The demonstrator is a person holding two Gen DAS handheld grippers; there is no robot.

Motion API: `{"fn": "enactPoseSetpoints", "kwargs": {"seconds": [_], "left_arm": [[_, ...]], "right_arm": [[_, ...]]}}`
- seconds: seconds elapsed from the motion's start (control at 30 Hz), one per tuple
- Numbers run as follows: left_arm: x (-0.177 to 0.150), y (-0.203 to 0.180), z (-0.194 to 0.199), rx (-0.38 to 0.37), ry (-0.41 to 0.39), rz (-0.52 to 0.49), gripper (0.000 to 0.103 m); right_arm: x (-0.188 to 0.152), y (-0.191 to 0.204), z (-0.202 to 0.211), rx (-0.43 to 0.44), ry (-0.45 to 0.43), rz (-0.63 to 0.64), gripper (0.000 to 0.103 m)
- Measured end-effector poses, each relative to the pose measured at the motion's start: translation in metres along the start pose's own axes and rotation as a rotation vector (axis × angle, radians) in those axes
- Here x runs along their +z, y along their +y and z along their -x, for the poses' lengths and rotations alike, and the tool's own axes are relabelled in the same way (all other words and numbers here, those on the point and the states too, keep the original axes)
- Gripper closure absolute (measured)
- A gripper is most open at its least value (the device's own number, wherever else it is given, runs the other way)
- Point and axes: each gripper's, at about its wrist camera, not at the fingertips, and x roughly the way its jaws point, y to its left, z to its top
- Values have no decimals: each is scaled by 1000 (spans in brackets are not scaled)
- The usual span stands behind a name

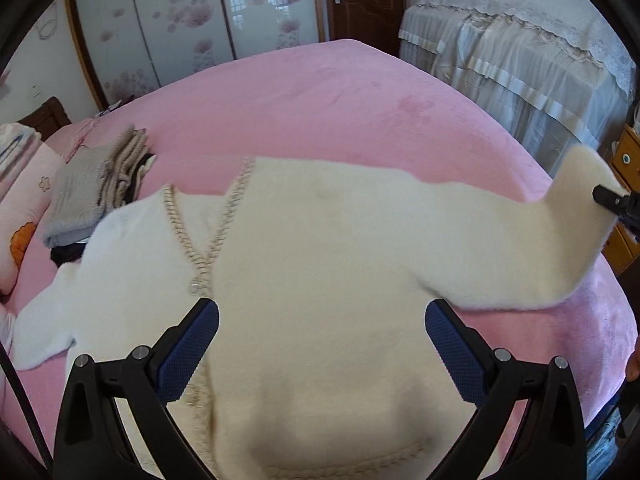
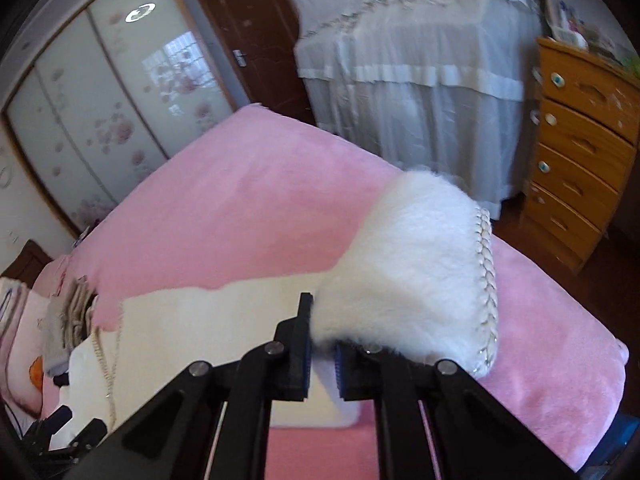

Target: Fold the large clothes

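Observation:
A fluffy white cardigan (image 1: 320, 240) with beaded trim lies spread, front up, on the pink bed (image 1: 320, 100). My left gripper (image 1: 322, 316) hovers open over its lower body, blue pads wide apart with nothing between them. The cardigan's right sleeve (image 1: 520, 248) is lifted off the bed at its end, where my right gripper (image 1: 612, 200) pinches it. In the right wrist view my right gripper (image 2: 324, 336) is shut on the sleeve cuff (image 2: 416, 272), which bulges up over the fingers. The cardigan body (image 2: 208, 328) lies beyond, and my left gripper (image 2: 64, 428) shows at the bottom left.
A stack of folded clothes (image 1: 96, 192) sits at the bed's left, beside a pink pillow (image 1: 20, 220). A second bed with a white lace cover (image 1: 520, 40) stands behind. Wooden drawers (image 2: 576, 160) are at the right, a sliding wardrobe (image 2: 100, 120) and a brown door (image 2: 252, 40) at the back.

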Motion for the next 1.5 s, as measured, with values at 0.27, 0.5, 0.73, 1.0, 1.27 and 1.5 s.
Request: {"fn": "enactPoseSetpoints", "kwargs": {"seconds": [0.27, 0.5, 0.73, 1.0, 1.27, 1.5], "left_arm": [[-29, 126, 3, 95, -10, 159, 0], [-53, 176, -28, 44, 67, 245, 0], [-45, 167, -45, -135, 63, 237, 0], [-22, 135, -102, -370, 172, 321, 6], [-10, 96, -157, -397, 292, 284, 44], [15, 78, -160, -335, 308, 232, 95]], "right_arm": [[-53, 189, -55, 229, 142, 298, 93], [-152, 243, -132, 137, 472, 403, 73], [-139, 206, -68, 195, 392, 332, 57], [-121, 141, -23, 120, 324, 269, 57], [-125, 100, -33, 89, 335, 175, 57], [-133, 81, -54, 23, 357, 183, 57]]}}
